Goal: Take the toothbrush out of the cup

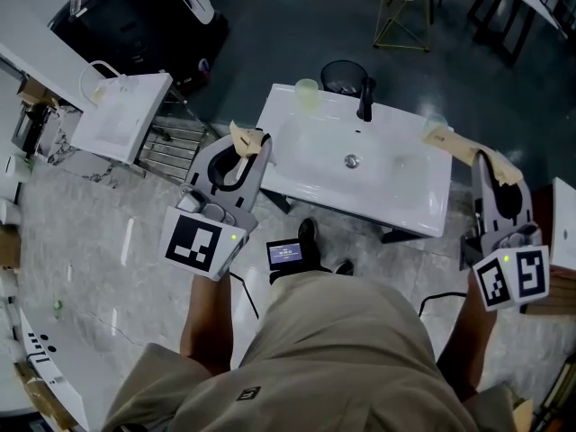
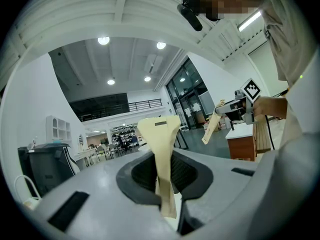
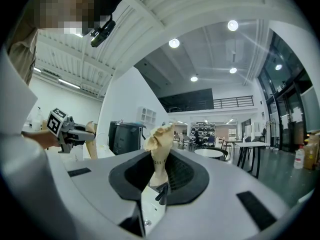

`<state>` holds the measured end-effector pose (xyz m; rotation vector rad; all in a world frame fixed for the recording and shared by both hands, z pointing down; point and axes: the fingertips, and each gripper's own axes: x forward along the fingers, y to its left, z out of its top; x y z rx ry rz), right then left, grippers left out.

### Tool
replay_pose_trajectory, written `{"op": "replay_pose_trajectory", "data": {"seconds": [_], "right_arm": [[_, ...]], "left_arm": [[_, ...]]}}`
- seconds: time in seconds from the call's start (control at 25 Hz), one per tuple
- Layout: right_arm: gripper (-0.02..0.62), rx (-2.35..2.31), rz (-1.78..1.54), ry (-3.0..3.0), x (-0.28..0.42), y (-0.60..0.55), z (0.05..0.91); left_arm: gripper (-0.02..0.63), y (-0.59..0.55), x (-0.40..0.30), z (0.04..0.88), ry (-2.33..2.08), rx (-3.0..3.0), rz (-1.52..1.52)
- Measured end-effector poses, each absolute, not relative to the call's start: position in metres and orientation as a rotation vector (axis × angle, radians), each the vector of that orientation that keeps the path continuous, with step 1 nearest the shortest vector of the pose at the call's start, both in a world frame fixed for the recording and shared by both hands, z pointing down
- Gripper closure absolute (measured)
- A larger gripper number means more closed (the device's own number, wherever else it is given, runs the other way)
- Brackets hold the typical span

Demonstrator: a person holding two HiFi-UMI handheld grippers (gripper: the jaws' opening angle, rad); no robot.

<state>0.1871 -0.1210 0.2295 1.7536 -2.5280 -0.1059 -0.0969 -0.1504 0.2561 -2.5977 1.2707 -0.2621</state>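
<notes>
At white sink [image 1: 360, 212], you hold both grippers well apart, open basin between them. Left gripper [image 2: 159, 134] clenched on nothing, pads together, near sink's left edge. Right gripper [image 3: 159, 139] likewise clenched and empty, at right edge. Cup [image 1: 307, 93] stands on far left corner, apart from black tap [image 1: 365, 99] at back rim. Toothbrush too small to make out.

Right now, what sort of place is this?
Probably an open lab or showroom hall, not a bathroom: a freestanding washbasin with a black tap, tables beyond, and a railed mezzanine above.
</notes>
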Motion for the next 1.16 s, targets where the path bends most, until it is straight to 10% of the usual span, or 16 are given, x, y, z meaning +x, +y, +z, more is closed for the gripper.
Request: {"op": "replay_pose_trajectory", "data": {"seconds": [1.16], "right_arm": [[0.541, 1.719, -0.071, -2.496, 0.192, -0.139, 0.254]], "left_arm": [[0.565, -0.168, -0.087, 0.275, 1.268, -2.628, -0.278]]}}
